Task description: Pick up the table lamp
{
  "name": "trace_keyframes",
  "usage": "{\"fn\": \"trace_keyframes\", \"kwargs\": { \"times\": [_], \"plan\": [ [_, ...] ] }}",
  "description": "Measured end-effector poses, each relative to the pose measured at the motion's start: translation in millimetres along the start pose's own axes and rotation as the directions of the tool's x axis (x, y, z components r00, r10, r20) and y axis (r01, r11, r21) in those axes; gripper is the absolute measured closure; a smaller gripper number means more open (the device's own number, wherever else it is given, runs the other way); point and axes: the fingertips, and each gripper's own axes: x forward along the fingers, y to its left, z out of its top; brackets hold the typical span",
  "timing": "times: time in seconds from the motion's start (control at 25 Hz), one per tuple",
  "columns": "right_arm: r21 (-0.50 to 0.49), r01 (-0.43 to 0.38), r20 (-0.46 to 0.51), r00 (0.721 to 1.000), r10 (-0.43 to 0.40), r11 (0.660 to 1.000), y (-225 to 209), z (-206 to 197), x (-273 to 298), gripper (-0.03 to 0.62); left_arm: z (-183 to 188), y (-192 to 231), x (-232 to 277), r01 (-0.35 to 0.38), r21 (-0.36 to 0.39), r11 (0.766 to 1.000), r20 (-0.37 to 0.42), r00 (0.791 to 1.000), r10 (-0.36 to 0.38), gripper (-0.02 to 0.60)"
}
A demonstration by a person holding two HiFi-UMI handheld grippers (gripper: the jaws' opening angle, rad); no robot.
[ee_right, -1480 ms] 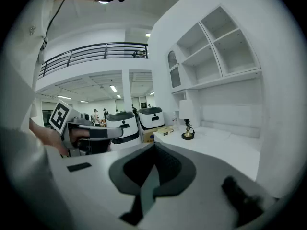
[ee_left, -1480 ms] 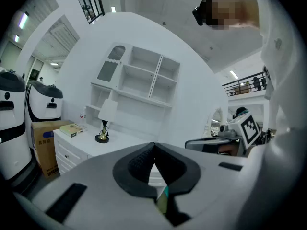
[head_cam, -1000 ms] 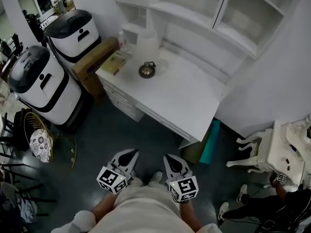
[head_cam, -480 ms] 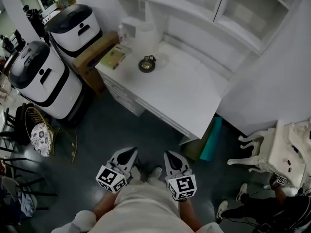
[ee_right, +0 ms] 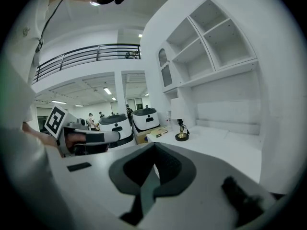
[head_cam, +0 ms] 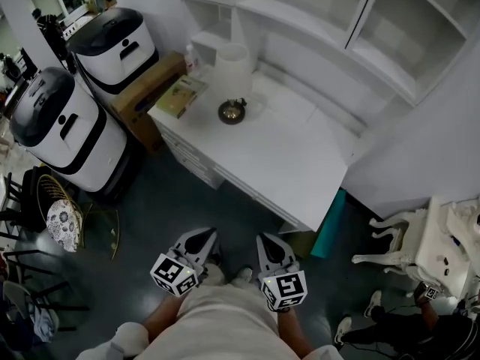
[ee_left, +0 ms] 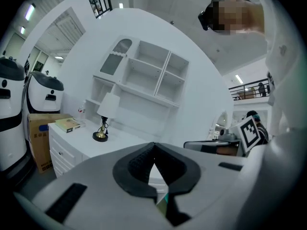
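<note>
The table lamp [head_cam: 232,81], with white shade, dark stem and round brass base, is seen upright on the white counter [head_cam: 289,152], near its back left corner.

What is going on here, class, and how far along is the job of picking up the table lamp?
A person stands on the dark floor a little short of the white desk, holding a two-jaw gripper in each hand. The left gripper and right gripper are both shut with nothing between their jaws, held low near the body. The table lamp with white shade and brass base stands upright near the desk's back left corner, close to a greenish book. Nothing touches it; the pickup has not begun.
</note>
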Motion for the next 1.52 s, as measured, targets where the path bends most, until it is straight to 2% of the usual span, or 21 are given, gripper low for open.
{"fn": "trace_keyframes", "kwargs": {
  "times": [0.36, 0.68, 1.12, 1.52],
  "plan": [
    [-0.031, 0.005, 0.01, 1.0, -0.004, 0.999, -1.3, 41.5, 77.0, 0.583, 44.9, 71.1, 27.4, 0.012, 0.075, 0.997, 0.006, 1.0, -0.012, 0.574],
    [-0.043, 0.038, 0.01, 0.999, -0.038, 0.998, 6.3, 65.5, 131.4, 0.583, 60.5, 121.1, 43.7, 0.057, 0.106, 0.993, -0.031, 0.998, -0.054, 0.574],
    [0.007, 0.106, -0.039, 0.994, -0.105, 0.994, 17.5, 56.4, 168.4, 0.583, 62.5, 172.5, 56.0, 0.13, 0.123, 0.984, -0.091, 0.989, -0.119, 0.573],
    [0.01, 0.138, -0.071, 0.988, -0.137, 0.99, 1.5, 45.6, 180.8, 0.583, 54.1, 179.2, 76.5, 0.158, 0.098, 0.983, -0.106, 0.983, -0.147, 0.574]
  ]
}}
